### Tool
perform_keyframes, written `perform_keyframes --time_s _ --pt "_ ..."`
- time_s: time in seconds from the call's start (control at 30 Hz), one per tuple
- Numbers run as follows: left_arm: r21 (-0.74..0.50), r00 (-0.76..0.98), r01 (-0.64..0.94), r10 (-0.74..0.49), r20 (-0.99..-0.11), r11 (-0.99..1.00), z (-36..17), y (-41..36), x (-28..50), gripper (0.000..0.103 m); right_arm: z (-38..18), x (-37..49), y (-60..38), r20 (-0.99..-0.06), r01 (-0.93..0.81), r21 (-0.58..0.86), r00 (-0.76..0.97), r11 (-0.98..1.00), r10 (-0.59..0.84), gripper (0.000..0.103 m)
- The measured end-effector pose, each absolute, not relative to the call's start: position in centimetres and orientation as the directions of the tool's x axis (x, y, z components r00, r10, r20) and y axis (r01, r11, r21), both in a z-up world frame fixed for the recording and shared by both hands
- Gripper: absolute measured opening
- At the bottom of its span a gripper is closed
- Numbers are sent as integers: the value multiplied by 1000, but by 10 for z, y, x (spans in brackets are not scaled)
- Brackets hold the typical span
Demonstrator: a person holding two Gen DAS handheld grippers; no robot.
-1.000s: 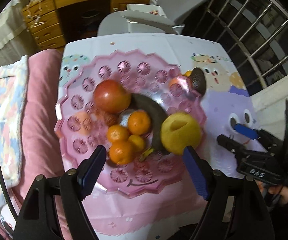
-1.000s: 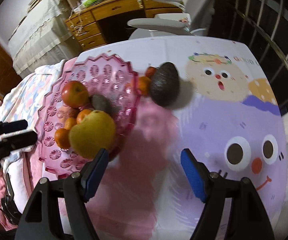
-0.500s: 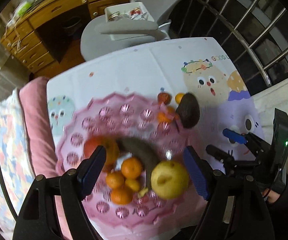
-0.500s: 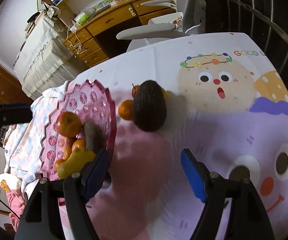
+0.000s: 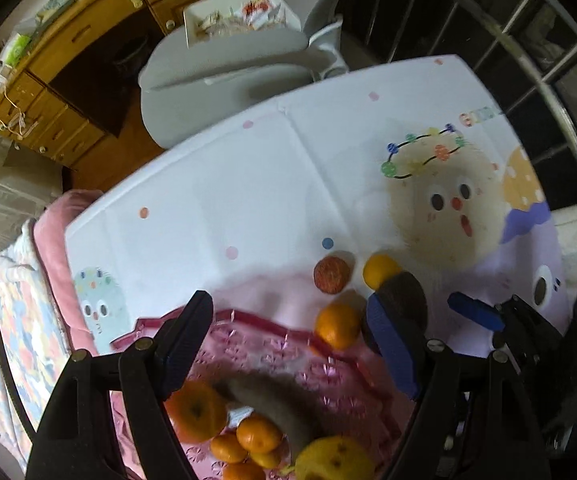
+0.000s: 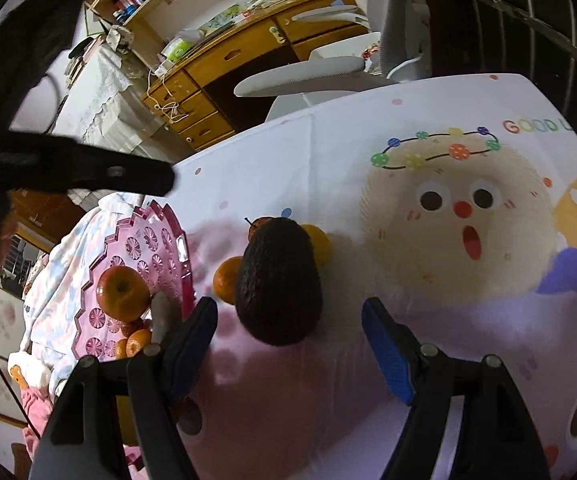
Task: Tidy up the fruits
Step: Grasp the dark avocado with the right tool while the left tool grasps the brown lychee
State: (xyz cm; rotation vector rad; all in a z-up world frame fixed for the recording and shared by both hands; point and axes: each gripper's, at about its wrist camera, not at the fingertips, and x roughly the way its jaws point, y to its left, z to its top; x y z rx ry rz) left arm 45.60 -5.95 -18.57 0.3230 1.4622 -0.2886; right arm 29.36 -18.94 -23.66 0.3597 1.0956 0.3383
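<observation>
A pink cut-glass plate [image 5: 288,364] holds a red apple [image 5: 194,408], mandarins [image 5: 258,434], a yellow pear [image 5: 332,460] and a dark, greyish banana [image 5: 272,396]. My left gripper [image 5: 288,328] hangs open over the plate's far rim, with nothing between its fingers. Beyond the rim, a dark avocado [image 6: 278,280], a mandarin [image 6: 226,280], a yellow fruit [image 6: 318,244] and a small red fruit [image 5: 331,275] lie on the tablecloth. My right gripper [image 6: 288,320] is open, its fingers on either side of the avocado's near end without touching it.
The cartoon-print tablecloth [image 6: 448,220] covers the table; its far edge meets a grey chair [image 5: 228,64] and a wooden desk [image 6: 228,60]. Pink and floral bedding [image 5: 20,300] lies left of the table. A metal window grille [image 5: 528,60] stands at the right.
The left gripper has travelled from above the plate's middle to its far rim, so the plate sank in its view. The right gripper has closed in on the avocado. Both stayed open.
</observation>
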Motion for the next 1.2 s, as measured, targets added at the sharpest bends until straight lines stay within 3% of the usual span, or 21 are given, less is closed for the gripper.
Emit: perform_keyframes --time_s 0.17,0.37,0.43,0.6,1.2 --pt "-6 7 343 -9 -1000 939 -219 -62 473 78 -245 302 -186 -773 -122 472 420 873 476 75" --pt "-53 -59 309 -36 -998 949 -242 -64 487 63 -259 309 -183 -756 -122 510 409 851 511 74" --pt "-54 -78 304 -31 -996 951 -248 -66 490 53 -262 310 -182 -756 -122 513 404 850 515 71" --pt "-74 -141 298 -33 -990 952 -262 -71 492 52 -268 313 -180 -741 -136 536 398 833 541 58" --pt "-109 -218 260 -51 -975 960 -286 -75 497 50 -263 308 -201 -750 -102 531 406 841 522 57"
